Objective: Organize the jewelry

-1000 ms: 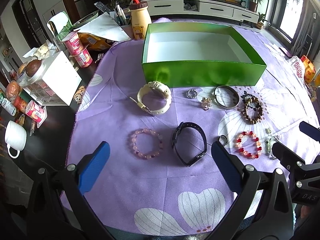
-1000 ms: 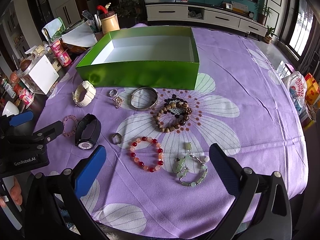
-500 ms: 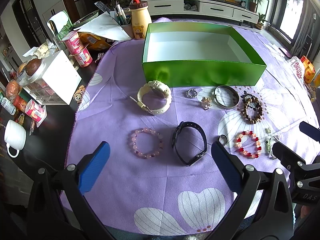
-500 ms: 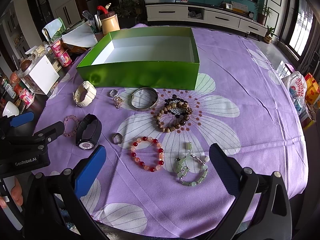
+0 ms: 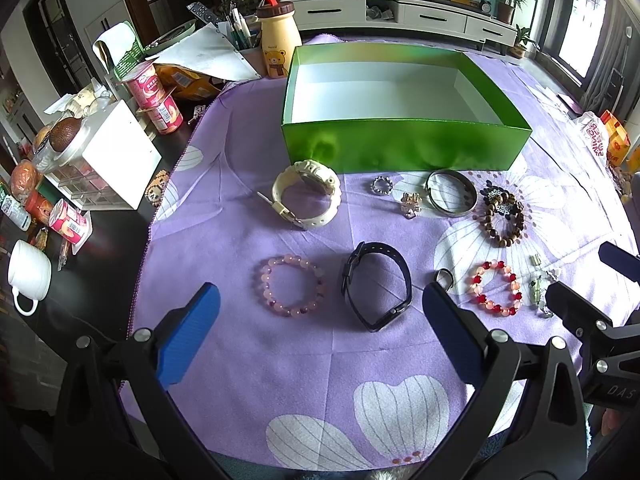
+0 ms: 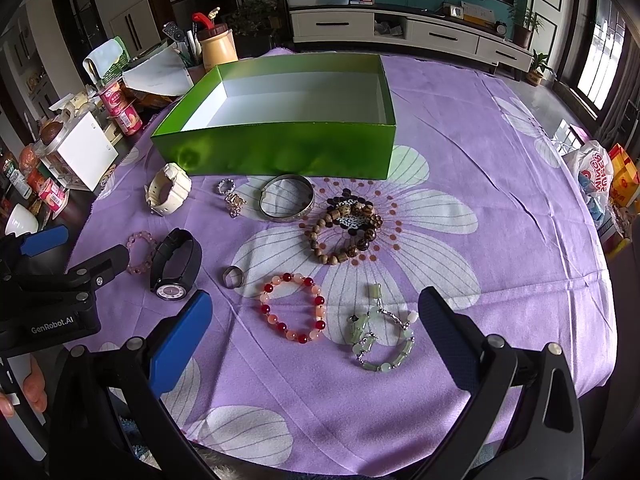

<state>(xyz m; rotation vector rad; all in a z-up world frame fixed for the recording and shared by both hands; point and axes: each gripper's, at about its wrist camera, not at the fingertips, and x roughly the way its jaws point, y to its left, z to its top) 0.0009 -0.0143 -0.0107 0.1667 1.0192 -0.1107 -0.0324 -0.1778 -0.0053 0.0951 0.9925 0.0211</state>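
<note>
An empty green box [image 5: 404, 148] [image 6: 280, 152] stands on the purple cloth. In front of it lie a white watch [image 5: 306, 194] [image 6: 168, 194], a silver bangle [image 5: 452, 198] [image 6: 286, 198], a wooden bead bracelet [image 5: 502, 220] [image 6: 344, 236], a pink bead bracelet [image 5: 292, 292] [image 6: 140, 252], a black watch [image 5: 378, 286] [image 6: 176, 266], a red bead bracelet [image 5: 496, 288] [image 6: 294, 306] and a jade bracelet [image 6: 380, 340]. My left gripper [image 5: 320, 328] hovers open near the pink bracelet and black watch. My right gripper [image 6: 316, 328] hovers open over the red and jade bracelets. Neither holds anything.
Small rings [image 6: 233, 277] [image 5: 382, 185] and a charm [image 6: 235, 202] lie among the bracelets. Left of the cloth stand a white mug [image 5: 28, 276], yogurt cups [image 5: 154, 96], a white drawer box [image 5: 116, 156] and a bear bottle [image 5: 278, 44]. Snack bags [image 6: 600, 176] sit at the right edge.
Nothing has visibly changed; both grippers hold their place, open.
</note>
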